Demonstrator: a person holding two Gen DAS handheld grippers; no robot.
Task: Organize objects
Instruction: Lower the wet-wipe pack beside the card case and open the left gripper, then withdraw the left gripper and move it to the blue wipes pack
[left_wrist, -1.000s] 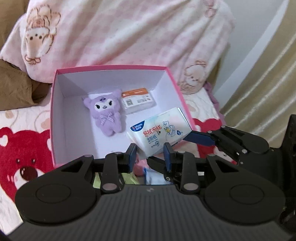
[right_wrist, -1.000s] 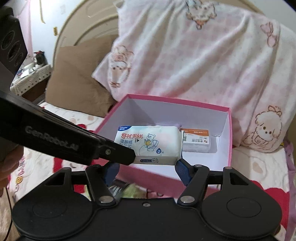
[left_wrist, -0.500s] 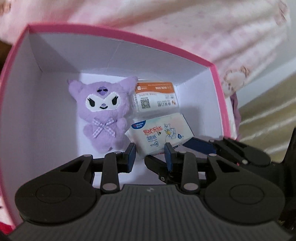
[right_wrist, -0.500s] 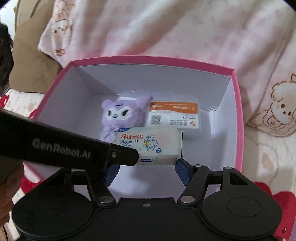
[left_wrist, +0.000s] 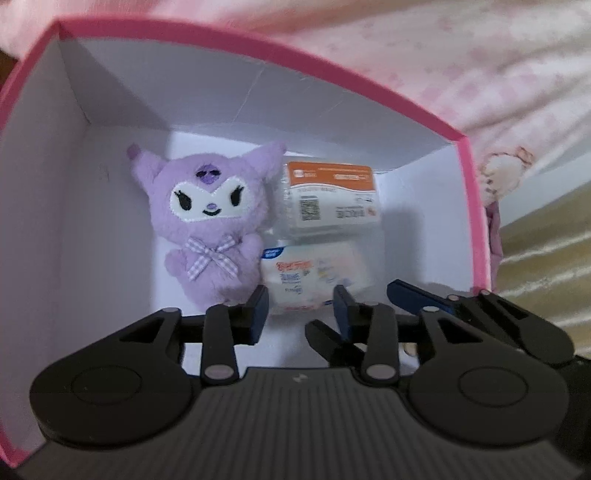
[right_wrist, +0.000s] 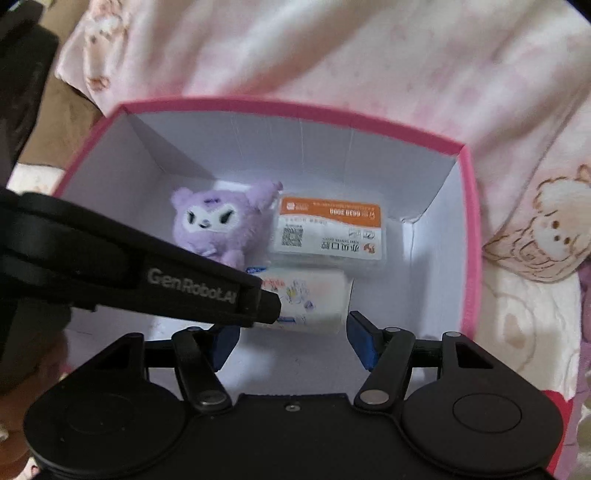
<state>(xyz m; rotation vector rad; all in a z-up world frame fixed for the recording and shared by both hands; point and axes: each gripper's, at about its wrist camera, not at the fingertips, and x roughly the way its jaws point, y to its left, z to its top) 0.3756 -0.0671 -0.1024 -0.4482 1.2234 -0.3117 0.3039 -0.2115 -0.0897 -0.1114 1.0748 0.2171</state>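
Observation:
A pink box (left_wrist: 332, 77) with white walls holds a purple plush (left_wrist: 210, 218) and an orange-labelled pack (left_wrist: 332, 199). A white wet-wipes pack (left_wrist: 310, 273) lies blurred on the box floor, in front of the orange pack and right of the plush. My left gripper (left_wrist: 301, 308) is low inside the box. Its jaws are opening, with the near end of the wipes pack between them and no pad pressing on it. In the right wrist view the wipes pack (right_wrist: 310, 295) sits just past my right gripper (right_wrist: 291, 341). Its jaws stand wide and are closing slightly, clear of the pack.
The left gripper's black arm (right_wrist: 147, 273) crosses the right wrist view over the box's (right_wrist: 295, 107) left side. A pink patterned blanket (right_wrist: 332, 48) lies behind the box. A brown pillow (right_wrist: 74, 107) is at the left and a striped curtain (left_wrist: 546, 229) at the right.
Both grippers have come down into the box with the wipes pack. The left jaws have parted, and the pack now rests on the floor beside the plush.

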